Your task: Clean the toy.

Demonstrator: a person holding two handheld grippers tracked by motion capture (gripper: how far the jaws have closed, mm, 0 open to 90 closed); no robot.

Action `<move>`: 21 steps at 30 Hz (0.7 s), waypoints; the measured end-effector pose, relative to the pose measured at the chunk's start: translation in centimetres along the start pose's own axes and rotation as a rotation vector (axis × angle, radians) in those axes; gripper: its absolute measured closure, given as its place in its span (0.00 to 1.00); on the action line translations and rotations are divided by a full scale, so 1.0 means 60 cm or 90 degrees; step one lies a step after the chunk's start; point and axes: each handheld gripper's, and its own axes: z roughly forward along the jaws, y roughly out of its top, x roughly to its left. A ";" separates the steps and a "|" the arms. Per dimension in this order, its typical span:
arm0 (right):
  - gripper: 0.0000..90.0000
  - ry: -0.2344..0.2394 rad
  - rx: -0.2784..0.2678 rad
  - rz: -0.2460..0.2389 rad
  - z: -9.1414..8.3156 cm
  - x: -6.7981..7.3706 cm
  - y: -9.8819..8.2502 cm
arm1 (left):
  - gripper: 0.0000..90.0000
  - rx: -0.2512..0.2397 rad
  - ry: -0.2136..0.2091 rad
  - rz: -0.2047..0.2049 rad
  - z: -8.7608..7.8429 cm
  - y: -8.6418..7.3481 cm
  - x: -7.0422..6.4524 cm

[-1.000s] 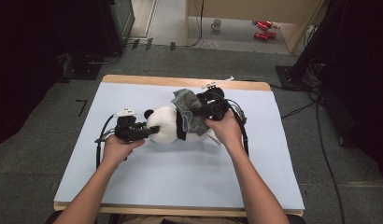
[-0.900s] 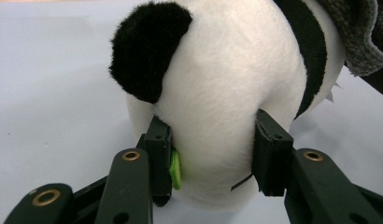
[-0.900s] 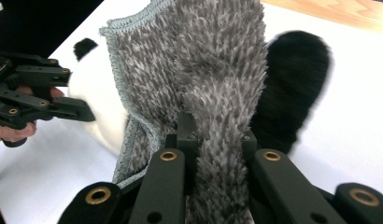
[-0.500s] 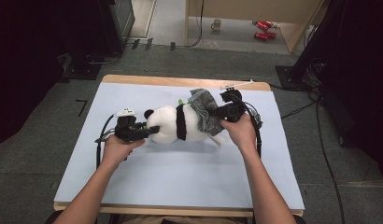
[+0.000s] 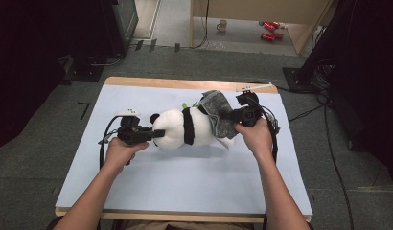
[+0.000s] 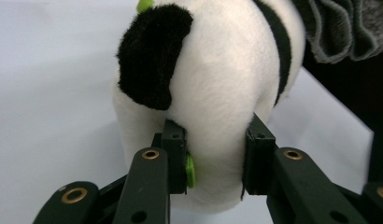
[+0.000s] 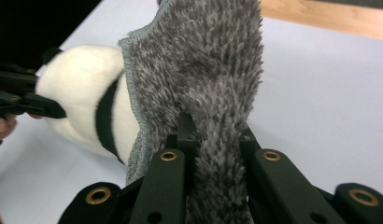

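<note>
Now the panda toy point(image 5: 187, 128) lies on its side in the middle of my worktop point(image 5: 175, 191), a bit toward the far edge. It is white with a black band round its body and a black ear point(image 6: 152, 56). A fuzzy grey cloth point(image 5: 216, 112) sits over its right end, away from the head.

My left gripper point(image 5: 154, 134) is at the panda's head. Its jaws have just been closing, and in the left gripper view I see both pads pressing into the soft white fur, one on each side, with a small green bit point(image 6: 190, 170) by one pad.

My right gripper point(image 5: 233, 116) is pinching the grey cloth. In the right gripper view a fold of the cloth point(image 7: 213, 93) stands up between the two jaws, squeezed tight.

My two hands are at the toy's two ends. Past the worktop I can see a grey floor, with a mug point(image 5: 223, 25) and something red point(image 5: 267, 30) lying far off.
</note>
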 end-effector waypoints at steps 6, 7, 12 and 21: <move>0.89 0.027 -0.024 -0.027 -0.025 0.033 0.012 | 0.77 0.009 -0.045 -0.044 -0.007 0.005 -0.017; 0.89 0.035 -0.026 -0.031 -0.026 0.041 0.014 | 0.76 0.020 -0.035 -0.036 -0.004 0.005 -0.021; 0.89 0.072 -0.020 -0.062 -0.014 0.082 0.016 | 0.74 0.022 -0.007 -0.047 0.005 0.000 -0.015; 0.89 0.080 0.051 -0.098 0.062 0.125 -0.009 | 0.66 0.015 0.032 0.001 0.006 -0.005 -0.012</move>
